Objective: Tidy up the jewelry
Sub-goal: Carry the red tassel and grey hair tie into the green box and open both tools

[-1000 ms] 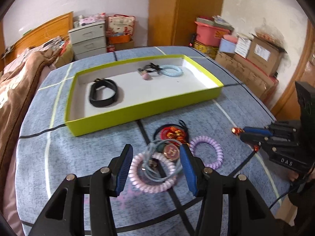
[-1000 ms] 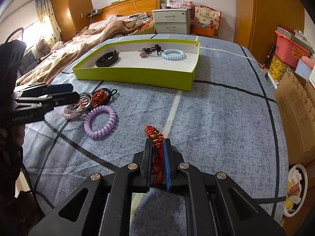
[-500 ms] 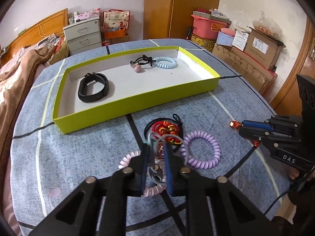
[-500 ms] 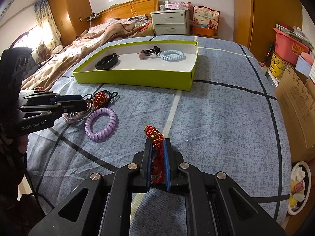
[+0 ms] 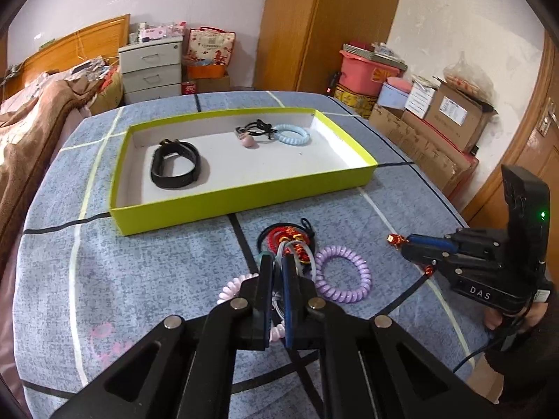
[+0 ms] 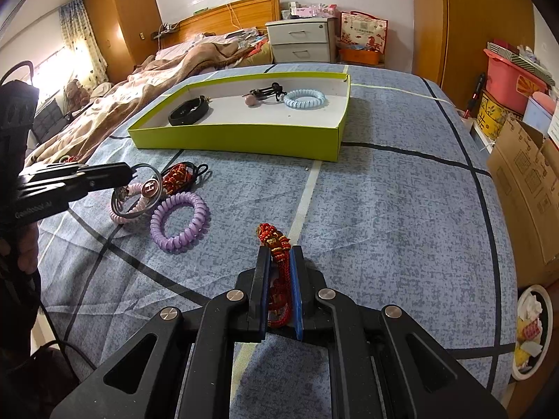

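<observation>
Since a second ago the left tool (image 5: 276, 272) has closed its jaws, now clamped on the clear ring (image 6: 138, 188) tangled with the pink coil (image 6: 120, 214) on the bed (image 6: 384, 209). The right tool (image 6: 279, 262) is clenched on a red knotted bracelet (image 6: 276, 241). In the green tray (image 5: 244, 199) lie a black band (image 5: 174, 169), a hair tie (image 5: 253, 132) and a blue coil (image 5: 291, 135); the purple coil (image 5: 344, 279) and red cords (image 5: 286, 235) remain outside.

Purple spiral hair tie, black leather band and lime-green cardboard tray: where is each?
Purple spiral hair tie (image 6: 180, 221): right wrist view, on its coil.
Black leather band (image 5: 174, 169): left wrist view, on its strap.
Lime-green cardboard tray (image 5: 244, 197): left wrist view, on its near wall.
</observation>
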Tool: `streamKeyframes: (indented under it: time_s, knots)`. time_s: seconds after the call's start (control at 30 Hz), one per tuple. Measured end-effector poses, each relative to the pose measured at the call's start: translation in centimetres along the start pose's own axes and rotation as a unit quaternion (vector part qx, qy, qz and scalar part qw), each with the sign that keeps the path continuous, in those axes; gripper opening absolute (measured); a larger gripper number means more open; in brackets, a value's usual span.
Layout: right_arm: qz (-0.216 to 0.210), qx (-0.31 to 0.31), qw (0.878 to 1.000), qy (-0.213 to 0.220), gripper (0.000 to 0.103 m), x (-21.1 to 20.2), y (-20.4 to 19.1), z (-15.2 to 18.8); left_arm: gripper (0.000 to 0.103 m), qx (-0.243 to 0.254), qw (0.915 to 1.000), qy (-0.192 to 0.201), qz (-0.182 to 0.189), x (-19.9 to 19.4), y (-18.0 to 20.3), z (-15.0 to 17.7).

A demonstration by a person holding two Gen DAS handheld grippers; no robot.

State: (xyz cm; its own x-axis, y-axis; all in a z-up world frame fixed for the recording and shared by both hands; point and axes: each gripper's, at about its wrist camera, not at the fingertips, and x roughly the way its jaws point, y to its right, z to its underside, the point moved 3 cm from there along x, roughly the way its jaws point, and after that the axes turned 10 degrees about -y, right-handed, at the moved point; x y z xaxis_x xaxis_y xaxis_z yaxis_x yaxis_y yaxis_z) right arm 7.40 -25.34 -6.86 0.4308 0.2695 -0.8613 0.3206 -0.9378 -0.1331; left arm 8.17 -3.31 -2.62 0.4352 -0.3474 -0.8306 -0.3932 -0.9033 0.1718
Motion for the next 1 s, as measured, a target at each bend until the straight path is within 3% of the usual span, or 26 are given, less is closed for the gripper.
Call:
streamKeyframes:
  time_s: [0.3, 0.57, 1.0]
  knots:
    - [0.003, 0.001, 1.0, 0.0, 0.011, 0.0, -0.1, 0.0, 0.005, 0.01, 0.999, 0.005, 0.043, -0.7, 1.1, 0.4]
    - [0.006, 0.003, 1.0, 0.004, 0.011, -0.2, -0.3, -0.2, 0.005, 0.012, 0.9996, 0.009, 0.023, -0.8, 0.9, -0.4]
    - [0.002, 0.015, 0.999, 0.036, 0.011, -2.0, -0.2, -3.0, 0.005, 0.006, 0.9993, 0.027, 0.026, -1.2, -0.1, -2.9]
